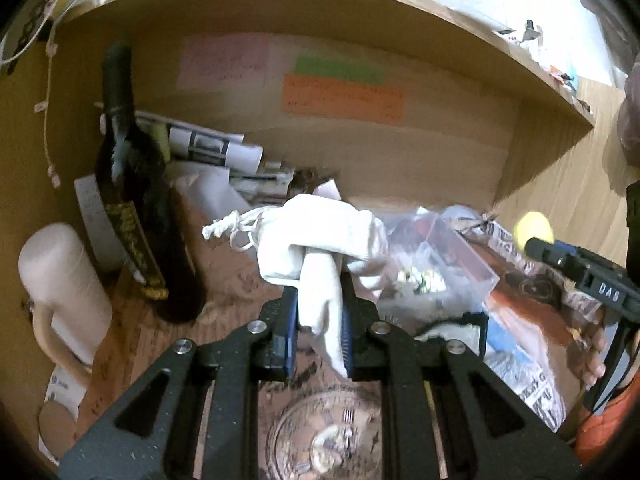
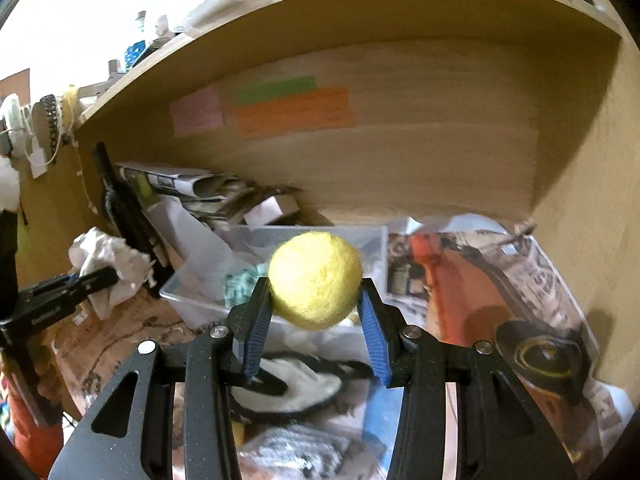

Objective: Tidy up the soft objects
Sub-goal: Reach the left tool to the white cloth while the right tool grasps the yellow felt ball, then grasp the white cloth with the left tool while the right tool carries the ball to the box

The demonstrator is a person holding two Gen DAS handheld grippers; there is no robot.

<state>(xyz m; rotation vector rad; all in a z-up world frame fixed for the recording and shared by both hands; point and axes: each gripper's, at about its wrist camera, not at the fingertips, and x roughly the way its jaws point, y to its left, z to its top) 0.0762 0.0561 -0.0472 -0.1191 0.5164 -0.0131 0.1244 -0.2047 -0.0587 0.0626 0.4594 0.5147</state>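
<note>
Yellow felt ball [image 2: 315, 280] sits at the centre of the right wrist view, pinched between the blue pads [image 2: 255, 330] of the right gripper [image 2: 316, 304]; the two fingers press its left and right sides and hold it in the air above a clear plastic bin [image 2: 208, 304] that fills the middle of the frame. The gripper points level toward the back of a wooden shelf alcove [image 2: 440, 152], where pink, green and orange sticky notes [image 2: 292, 112] are stuck at upper centre.

In the left wrist view the left gripper [image 1: 320, 320] reaches in from the bottom centre, its fingers clamped on a fold of a white drawstring pouch [image 1: 320, 232]. The pouch bunches above the fingertips at mid-frame, its knotted cord [image 1: 224, 228] trailing to the left, and a strip of cloth hangs down between the pads. It is lifted off the cluttered surface. A dark bottle [image 1: 132, 200] stands tilted at left, with a pale roll [image 1: 60, 280] at the lower left.

At the right edge of this view the right gripper [image 1: 534, 240] enters from the side, carrying the ball [image 1: 534, 230], near but apart from the pouch. In the right wrist view the pouch [image 2: 112, 268] shows at the left edge, held by the left gripper [image 2: 108, 278].
</note>
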